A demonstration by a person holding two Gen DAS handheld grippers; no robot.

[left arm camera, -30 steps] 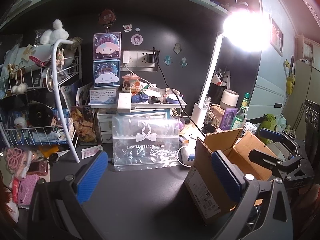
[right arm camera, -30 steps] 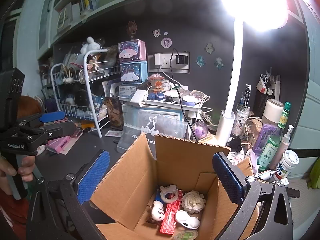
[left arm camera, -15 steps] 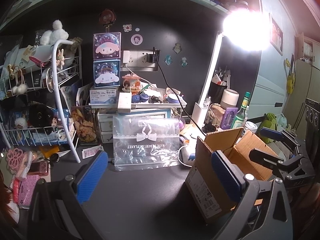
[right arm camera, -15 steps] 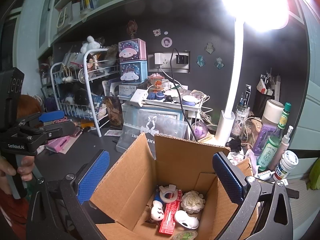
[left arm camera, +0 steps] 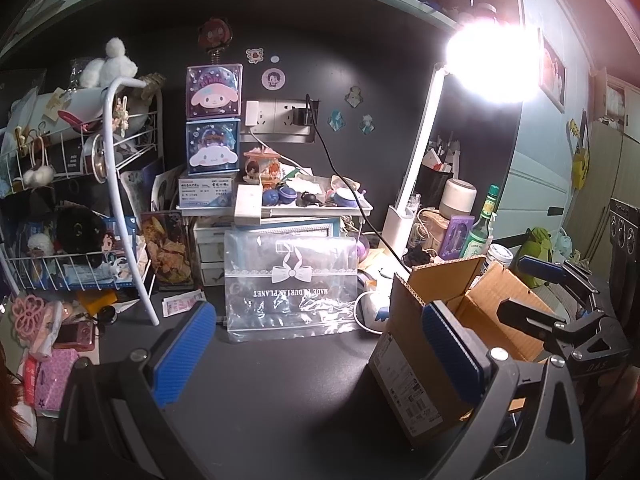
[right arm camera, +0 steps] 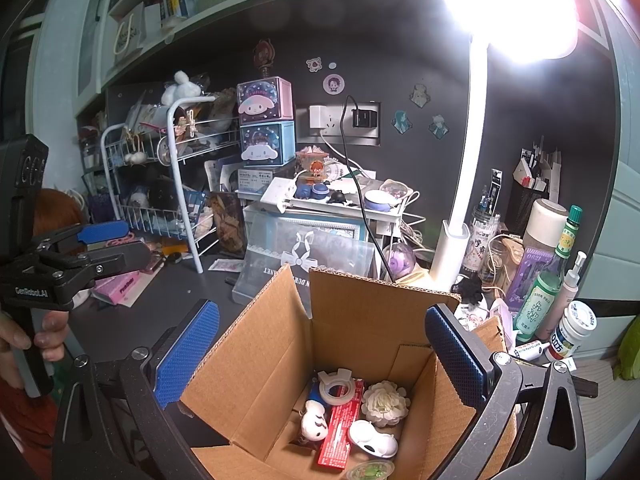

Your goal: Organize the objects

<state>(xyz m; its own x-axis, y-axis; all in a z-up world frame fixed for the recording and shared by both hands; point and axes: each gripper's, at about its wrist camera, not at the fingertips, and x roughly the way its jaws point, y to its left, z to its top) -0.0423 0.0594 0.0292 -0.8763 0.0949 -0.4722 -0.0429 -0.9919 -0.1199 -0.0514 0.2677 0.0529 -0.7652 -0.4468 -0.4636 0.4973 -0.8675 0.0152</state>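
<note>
The bench (left arm camera: 280, 392) runs dark and bare under the left hand-held gripper (left arm camera: 316, 356), whose blue pads are spread wide with nothing between them; ahead of it a wire rack (left arm camera: 80, 208) stands to its left, a clear bag (left arm camera: 292, 284) leans straight in front, and a lit lamp (left arm camera: 416, 160) rises to its right; the open box (right arm camera: 352, 360) sits on the bench just right of this hand-held gripper, its near wall behind the right pad.

The right hand-held gripper (right arm camera: 320, 356) hangs over the box, pads spread and empty, one to each side of the opening; below and between them, on the box floor, lie a red pack (right arm camera: 340, 428), a white flower (right arm camera: 384, 402), a tape ring (right arm camera: 338, 388), a white figure (right arm camera: 316, 420), a white case (right arm camera: 374, 440) and a small cup (right arm camera: 370, 471) at the near edge; bottles (right arm camera: 540, 296) crowd the bench to its right, beyond the box.
</note>
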